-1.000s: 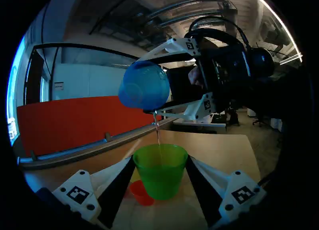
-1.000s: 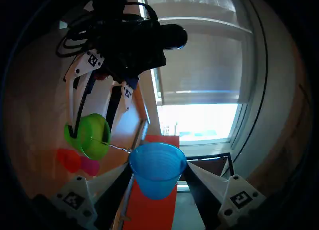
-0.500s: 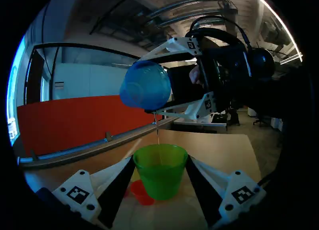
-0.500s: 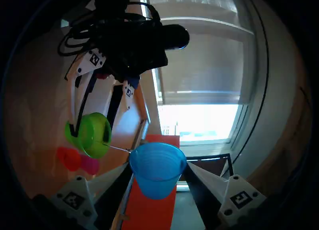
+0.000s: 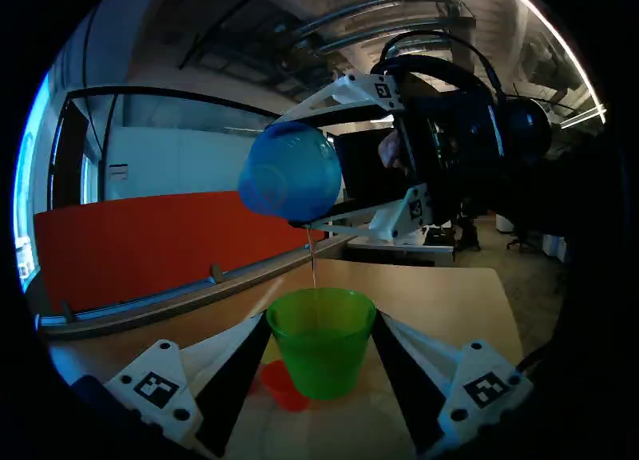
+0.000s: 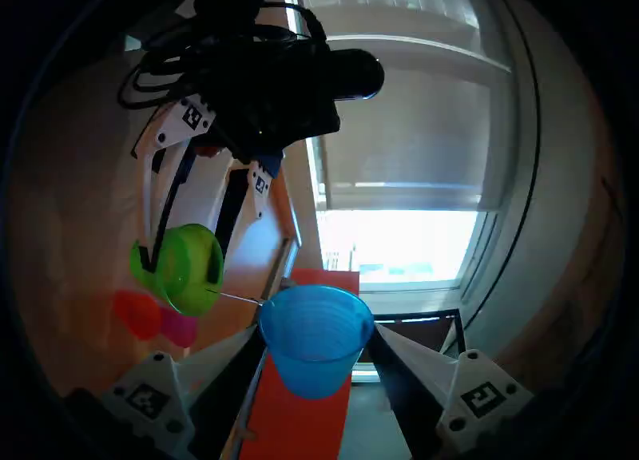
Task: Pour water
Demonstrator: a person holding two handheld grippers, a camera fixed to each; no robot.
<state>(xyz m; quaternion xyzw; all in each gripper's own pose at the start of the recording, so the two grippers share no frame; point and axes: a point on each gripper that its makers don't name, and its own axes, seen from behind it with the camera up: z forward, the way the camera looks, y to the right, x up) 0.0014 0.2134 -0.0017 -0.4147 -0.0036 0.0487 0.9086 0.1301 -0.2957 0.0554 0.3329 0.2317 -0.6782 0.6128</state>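
Left claw (image 5: 319,319) clamps green cup (image 5: 321,360); right claw (image 6: 317,331) clamps tilted blue cup (image 6: 315,356), stream (image 5: 311,260) trickling. Right gripper view: window (image 6: 399,244).

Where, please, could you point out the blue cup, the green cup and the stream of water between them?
blue cup (image 5: 289,171), left gripper view, on its tilted side wall.
green cup (image 5: 322,360), left gripper view, on its outer wall below the rim.
stream of water (image 5: 311,260), left gripper view, midway along the thin thread.

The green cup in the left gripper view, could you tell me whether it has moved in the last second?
No. The green cup keeps its place against the red wall panel behind it.
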